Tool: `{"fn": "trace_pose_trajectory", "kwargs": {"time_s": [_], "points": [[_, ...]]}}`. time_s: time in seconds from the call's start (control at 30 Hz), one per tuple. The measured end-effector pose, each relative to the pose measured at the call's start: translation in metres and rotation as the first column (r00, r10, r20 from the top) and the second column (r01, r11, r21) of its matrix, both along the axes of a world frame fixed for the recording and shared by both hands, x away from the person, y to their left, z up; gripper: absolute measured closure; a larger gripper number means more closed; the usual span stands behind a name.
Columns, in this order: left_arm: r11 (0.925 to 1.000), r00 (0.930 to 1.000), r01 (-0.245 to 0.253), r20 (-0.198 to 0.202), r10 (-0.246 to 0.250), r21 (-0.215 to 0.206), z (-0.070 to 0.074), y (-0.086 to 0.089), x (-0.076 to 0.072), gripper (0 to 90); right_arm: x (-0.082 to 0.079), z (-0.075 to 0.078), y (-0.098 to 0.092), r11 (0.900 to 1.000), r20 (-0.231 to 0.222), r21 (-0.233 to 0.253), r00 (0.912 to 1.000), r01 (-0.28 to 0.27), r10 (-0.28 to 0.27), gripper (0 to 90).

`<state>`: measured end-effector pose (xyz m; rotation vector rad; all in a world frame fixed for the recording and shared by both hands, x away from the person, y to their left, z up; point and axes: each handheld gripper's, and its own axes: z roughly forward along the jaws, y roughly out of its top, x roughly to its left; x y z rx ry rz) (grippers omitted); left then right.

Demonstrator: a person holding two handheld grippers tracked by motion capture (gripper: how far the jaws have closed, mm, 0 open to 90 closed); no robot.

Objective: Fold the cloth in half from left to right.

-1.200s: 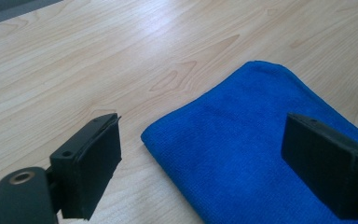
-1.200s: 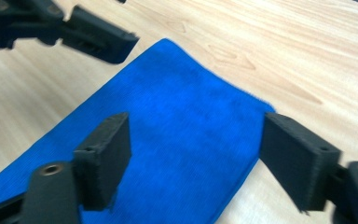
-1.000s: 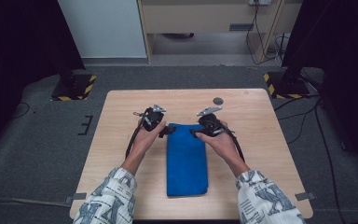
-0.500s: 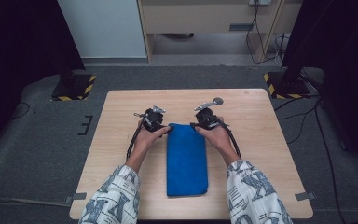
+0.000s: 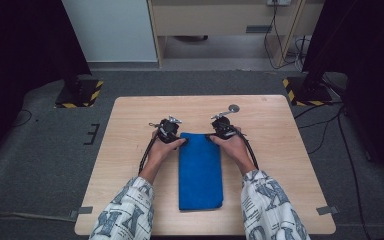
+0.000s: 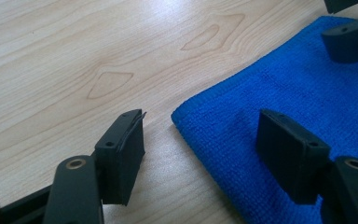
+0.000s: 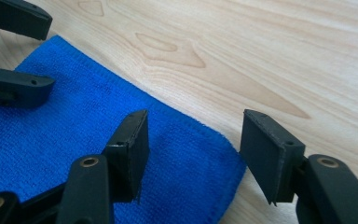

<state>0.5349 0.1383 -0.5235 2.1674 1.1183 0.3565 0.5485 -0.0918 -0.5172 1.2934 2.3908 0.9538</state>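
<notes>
Both grippers, L [image 6: 200,144] & R [image 7: 193,149], jaws apart, straddled the blue towel's [image 5: 200,167] far corners; its long axis ran toward the table's [image 5: 280,150] near edge.

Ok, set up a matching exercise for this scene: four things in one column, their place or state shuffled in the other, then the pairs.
1. folded blue terry cloth
2. left gripper
3. right gripper
4. small round silver disc

A. open, straddling the cloth's far right corner
B. lying flat at the middle of the light wooden table
C. open, straddling the cloth's far left corner
D. on bare wood beyond the right gripper

Pairs: 1-B, 2-C, 3-A, 4-D
</notes>
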Motion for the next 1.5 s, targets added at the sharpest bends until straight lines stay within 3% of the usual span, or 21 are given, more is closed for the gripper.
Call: {"fn": "trace_pose_trajectory", "kwargs": {"time_s": [0.17,0.27,0.33,0.47,0.63,0.8,1.03,1.33,1.5], "points": [[1.0000,1.0000,-0.005,-0.001,0.005,0.006,-0.002,0.000,0.000,33.7,-0.002,-0.006,0.006,1.000,-0.026,-0.010,0.9996,-0.013,0.013,40.9],[0.9999,1.0000,0.007,0.005,-0.007,0.008,-0.002,-0.001,-0.001,35.5,-0.003,-0.006,0.007,1.000,-0.011,-0.013,0.9998,-0.018,0.018,41.0],[0.9999,0.9999,0.015,0.006,-0.015,0.003,-0.001,-0.002,-0.002,41.5,-0.003,-0.006,0.008,0.999,-0.003,-0.027,0.9998,-0.021,0.021,43.6],[0.9992,0.9994,0.035,0.009,-0.035,-0.018,-0.001,-0.004,-0.007,55.9,-0.007,-0.006,0.012,0.999,0.005,-0.032,0.9990,-0.044,0.045,55.9],[0.9981,0.9984,0.057,0.005,-0.057,-0.024,-0.001,-0.007,-0.010,71.8,-0.010,-0.005,0.015,0.997,-0.013,-0.011,0.9969,-0.078,0.078,78.7],[0.9971,0.9979,0.063,-0.009,-0.063,-0.042,0.000,-0.008,-0.010,83.3,-0.010,-0.004,0.016,0.995,-0.023,0.004,0.9952,-0.095,0.095,86.0],[0.9955,0.9983,0.054,0.025,-0.052,-0.078,0.013,-0.004,-0.012,85.5,-0.013,0.008,0.011,0.993,0.021,0.042,0.9942,-0.107,0.106,86.4],[0.9934,0.9948,0.080,0.070,-0.074,-0.082,0.036,-0.011,-0.013,85.6,-0.018,0.033,0.001,0.991,0.067,0.062,0.9915,-0.116,0.112,86.5],[0.9909,0.9933,0.082,0.090,-0.073,-0.106,0.046,-0.013,-0.011,85.7,-0.016,0.041,-0.007,0.991,0.082,0.080,0.9919,-0.103,0.096,86.5]]}}
